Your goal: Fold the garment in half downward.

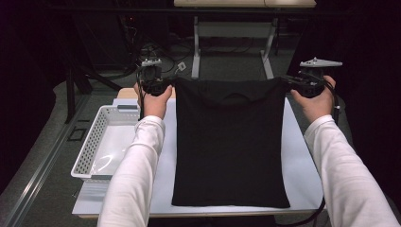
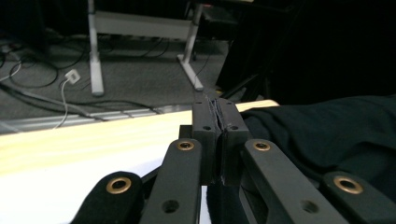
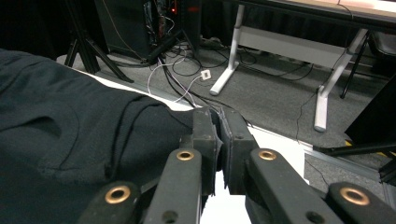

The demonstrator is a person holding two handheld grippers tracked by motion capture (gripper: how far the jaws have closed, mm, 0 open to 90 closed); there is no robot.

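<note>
Garment (image 1: 230,146) stretched flat between left tool (image 1: 166,85) and right tool (image 1: 289,83), far corners pinched.

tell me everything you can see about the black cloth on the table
The black garment of soft matte fabric, seemingly a folded shirt, lies flat on the white table top, a tall panel slightly wider toward the near edge. A curved neckline seam shows near its far edge. The left gripper pinches its far left corner and the right gripper its far right corner, jaws closed on the cloth, the far edge taut between them. The white perforated plastic basket stands apart to its left.
</note>
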